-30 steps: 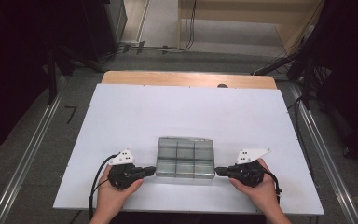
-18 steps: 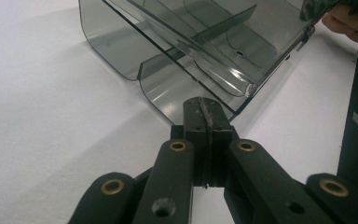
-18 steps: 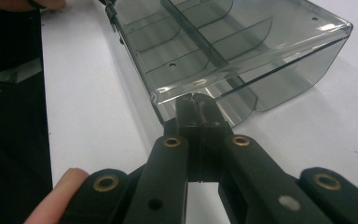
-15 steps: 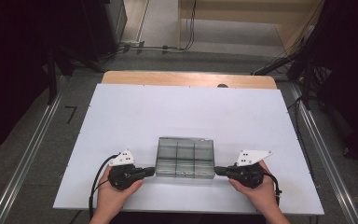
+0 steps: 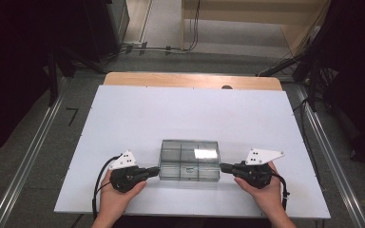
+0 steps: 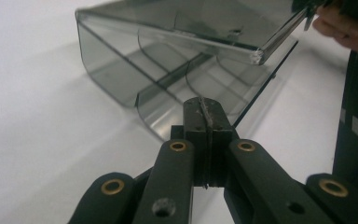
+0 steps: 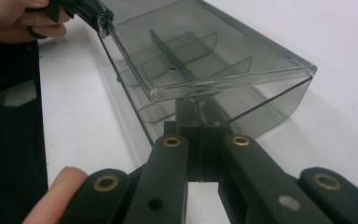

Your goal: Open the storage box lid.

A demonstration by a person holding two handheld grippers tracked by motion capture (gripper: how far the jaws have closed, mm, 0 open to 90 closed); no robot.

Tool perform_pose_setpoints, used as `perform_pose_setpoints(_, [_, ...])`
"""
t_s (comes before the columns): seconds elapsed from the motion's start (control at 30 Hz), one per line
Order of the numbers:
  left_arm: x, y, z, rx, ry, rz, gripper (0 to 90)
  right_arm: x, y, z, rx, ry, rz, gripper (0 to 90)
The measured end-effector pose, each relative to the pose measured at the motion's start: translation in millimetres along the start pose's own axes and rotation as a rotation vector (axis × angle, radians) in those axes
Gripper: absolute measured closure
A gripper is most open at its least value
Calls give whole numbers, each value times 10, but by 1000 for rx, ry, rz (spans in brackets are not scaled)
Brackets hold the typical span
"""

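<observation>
Flanking a clear plastic organizer box (image 5: 189,160) with both grippers, jaws closed.

Near the front edge of the white table (image 5: 190,114), the left gripper (image 5: 153,170) and right gripper (image 5: 224,167) meet the box's opposite ends, jaws pressed together with nothing visibly between them; its hinged lid (image 7: 205,56) is partly raised.

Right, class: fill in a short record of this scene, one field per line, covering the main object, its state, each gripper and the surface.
object: clear smoky plastic box with inner dividers
lid: hinged lid raised a little above the tray
left gripper: jaws shut, tips at the box's left end
right gripper: jaws shut, tips at the box's right end
surface: white table
contents: compartments look empty
</observation>
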State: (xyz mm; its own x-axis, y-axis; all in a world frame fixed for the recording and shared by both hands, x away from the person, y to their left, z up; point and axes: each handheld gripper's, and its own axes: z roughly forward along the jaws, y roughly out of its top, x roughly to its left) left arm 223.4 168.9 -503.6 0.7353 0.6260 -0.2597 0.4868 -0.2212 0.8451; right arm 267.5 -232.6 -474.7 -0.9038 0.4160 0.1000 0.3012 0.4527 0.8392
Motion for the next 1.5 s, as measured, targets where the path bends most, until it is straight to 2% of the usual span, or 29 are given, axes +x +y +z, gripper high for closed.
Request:
perform_pose_setpoints(0.07, [-11, 28, -3, -23, -1, 11, 900, -1, 7, -2, -4, 0, 1, 881])
perform_pose_setpoints(0.1, [-25, 63, -3, -49, -7, 21, 900, -3, 28, -8, -12, -1, 7, 881])
perform_pose_setpoints(0.13, [-25, 63, -3, -49, -7, 21, 900, -6, 36, -7, -16, 0, 4, 881])
perform_pose_setpoints(0.43, [-36, 246, 7, -149, -5, 60, 900, -30, 149, -28, -56, 1, 10, 881])
perform_pose_setpoints(0.63, [-14, 328, 75, -160, -10, 79, 900, -71, 203, -50, -82, 1, 24, 881])
perform_pose_setpoints(0.87, [21, 420, 148, -179, -4, 67, 900, -100, 294, -107, -105, 0, 29, 881])
perform_pose_setpoints(1.1, [57, 517, 190, -190, -1, 73, 900, -124, 327, -1, -99, 0, 22, 881])
perform_pose_setpoints(1.23, [52, 510, 179, -182, -7, 79, 900, -119, 367, 18, -104, -3, 15, 881])
perform_pose_setpoints(1.3, [37, 489, 155, -178, -20, 103, 834, -112, 414, 12, -112, -7, 9, 881])
perform_pose_setpoints(1.33, [24, 477, 140, -176, -20, 117, 834, -112, 414, 12, -112, -7, 9, 881])
perform_pose_setpoints(1.4, [10, 447, 84, -174, 7, 138, 721, -107, 443, 7, -120, -9, 6, 881])
perform_pose_setpoints(1.43, [18, 436, 55, -184, 13, 134, 624, -103, 469, 7, -121, -15, -1, 881])
perform_pose_setpoints(1.47, [35, 424, 7, -202, 18, 119, 624, -103, 469, 7, -121, -15, -1, 881])
perform_pose_setpoints(1.5, [66, 415, -57, -229, 32, 101, 582, -102, 482, 10, -119, -22, -9, 881])
